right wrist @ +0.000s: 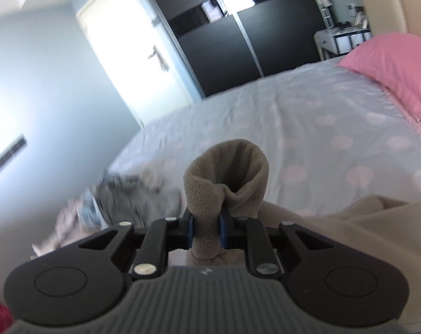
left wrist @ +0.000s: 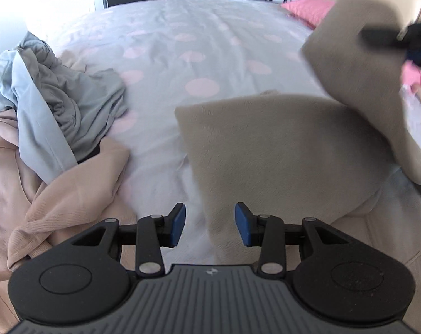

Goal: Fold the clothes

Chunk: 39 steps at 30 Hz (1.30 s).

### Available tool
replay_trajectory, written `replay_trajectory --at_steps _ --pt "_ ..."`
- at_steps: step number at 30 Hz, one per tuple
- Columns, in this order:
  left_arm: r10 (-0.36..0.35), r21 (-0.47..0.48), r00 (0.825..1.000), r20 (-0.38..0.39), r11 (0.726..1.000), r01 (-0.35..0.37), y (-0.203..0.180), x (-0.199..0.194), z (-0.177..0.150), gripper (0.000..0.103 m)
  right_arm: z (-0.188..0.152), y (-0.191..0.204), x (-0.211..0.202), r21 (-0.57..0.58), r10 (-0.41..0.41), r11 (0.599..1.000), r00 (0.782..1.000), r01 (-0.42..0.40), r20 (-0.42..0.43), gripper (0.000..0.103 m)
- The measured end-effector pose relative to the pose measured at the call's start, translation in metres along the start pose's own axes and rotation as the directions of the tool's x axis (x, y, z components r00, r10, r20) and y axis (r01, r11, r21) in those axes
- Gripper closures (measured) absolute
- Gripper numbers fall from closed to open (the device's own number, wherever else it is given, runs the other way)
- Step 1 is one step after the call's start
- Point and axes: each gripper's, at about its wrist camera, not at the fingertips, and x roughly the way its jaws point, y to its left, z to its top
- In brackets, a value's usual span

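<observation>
A taupe fleece garment (left wrist: 280,150) lies on the bed in front of me, its right part lifted into the air. My left gripper (left wrist: 210,224) is open and empty, low over the garment's near left edge. My right gripper (right wrist: 206,229) is shut on a bunched fold of the same fleece (right wrist: 227,175) and holds it up above the bed. The right gripper also shows blurred in the left wrist view (left wrist: 399,39) at the upper right, holding the raised flap.
A pile of grey, light blue and beige clothes (left wrist: 57,117) lies on the left of the bed (left wrist: 199,41). A pink pillow (right wrist: 399,66) lies at the head. A dark wardrobe (right wrist: 224,41) and a bright door (right wrist: 127,50) stand beyond the bed.
</observation>
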Motion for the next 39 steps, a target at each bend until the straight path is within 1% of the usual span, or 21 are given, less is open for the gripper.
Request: replay_trajectory --at_steps 2,5,7,9,10,11,12,14,15,17,19,21,22,23,24,26,27,28,31,35,39 --pt "0.0 0.003 1.0 -0.002 1.0 0.0 0.001 0.002 0.001 0.066 -0.02 0.006 0.023 -0.034 -0.013 0.999 0.998 0.011 -0.062 0.083" --pt "-0.023 -0.023 1.0 -0.001 0.999 0.023 0.004 0.004 0.0 0.066 -0.043 0.003 0.04 -0.034 -0.011 0.999 0.991 0.007 -0.13 0.074" --pt "-0.054 -0.035 0.999 0.01 0.998 0.054 0.007 0.004 0.0 0.065 -0.049 -0.001 0.042 -0.006 0.015 1.0 0.988 -0.016 -0.153 0.055" --pt "-0.092 -0.037 0.995 0.029 0.995 0.093 0.01 0.003 -0.001 0.055 -0.048 -0.008 0.032 0.022 0.058 0.998 0.989 -0.056 -0.137 0.044" --pt "-0.1 -0.043 0.994 0.033 0.994 0.102 0.009 0.003 0.0 0.053 -0.048 -0.01 0.02 0.02 0.069 0.998 0.99 -0.067 -0.12 0.04" --pt "-0.108 -0.049 0.993 0.036 0.993 0.11 0.009 0.003 0.001 0.052 -0.047 -0.013 0.006 0.009 0.069 0.998 0.992 -0.069 -0.104 0.038" --pt "-0.115 -0.054 0.993 0.04 0.992 0.117 0.008 0.004 0.002 0.051 -0.046 -0.018 -0.004 -0.003 0.059 0.998 0.994 -0.059 -0.088 0.035" --pt "-0.13 -0.066 0.99 0.048 0.989 0.133 0.007 0.005 0.004 0.048 -0.045 -0.034 -0.025 -0.027 0.018 0.999 0.998 -0.02 -0.06 0.031" --pt "-0.137 -0.072 0.989 0.051 0.987 0.141 0.007 0.005 0.005 0.044 -0.044 -0.046 -0.035 -0.038 -0.012 0.999 0.999 0.01 -0.05 0.03" --pt "-0.149 -0.089 0.988 0.047 0.984 0.153 0.005 0.012 0.01 0.043 -0.047 -0.074 -0.053 -0.052 -0.09 0.995 0.995 0.087 -0.041 0.03" --pt "-0.156 -0.114 0.987 0.039 0.981 0.16 0.003 0.023 0.016 0.043 -0.052 -0.108 -0.069 -0.032 -0.174 0.984 0.984 0.173 -0.044 0.03" --pt "-0.161 -0.145 0.986 0.035 0.976 0.165 0.002 0.034 0.022 0.043 -0.057 -0.145 -0.084 0.025 -0.254 0.967 0.966 0.255 -0.041 0.03" --pt "-0.159 -0.16 0.987 0.038 0.974 0.163 0.001 0.039 0.025 0.045 -0.058 -0.165 -0.092 0.064 -0.29 0.955 0.957 0.291 -0.031 0.03" --pt "-0.165 -0.173 0.986 0.035 0.97 0.168 0.001 0.045 0.028 0.05 -0.06 -0.184 -0.1 0.104 -0.326 0.94 0.945 0.326 -0.022 0.03" --pt "-0.171 -0.187 0.985 0.032 0.967 0.174 0.0 0.05 0.031 0.067 -0.061 -0.202 -0.109 0.144 -0.362 0.922 0.932 0.359 -0.006 0.03" --pt "-0.201 -0.198 0.979 0.023 0.959 0.201 -0.002 0.058 0.036 0.088 -0.065 -0.232 -0.126 0.209 -0.435 0.883 0.9 0.421 0.025 0.03" --pt "-0.187 -0.194 0.982 0.03 0.963 0.189 -0.004 0.058 0.038 0.094 -0.069 -0.237 -0.129 0.199 -0.441 0.882 0.897 0.428 0.024 0.03" --pt "-0.173 -0.177 0.984 0.039 0.968 0.177 -0.008 0.056 0.04 0.097 -0.073 -0.237 -0.129 0.17 -0.432 0.89 0.902 0.424 0.015 0.03" --pt "-0.156 -0.136 0.982 0.101 0.976 0.169 -0.018 0.043 0.046 0.1 -0.085 -0.237 -0.129 0.083 -0.407 0.91 0.913 0.407 -0.013 0.03" --pt "-0.175 -0.132 0.969 0.174 0.971 0.199 -0.025 0.016 0.064 0.1 -0.102 -0.238 -0.129 -0.033 -0.377 0.926 0.925 0.376 -0.054 0.03" --pt "-0.184 -0.098 0.958 0.22 0.973 0.21 -0.036 -0.012 0.081 0.1 -0.119 -0.238 -0.129 -0.147 -0.35 0.931 0.931 0.335 -0.099 0.03"
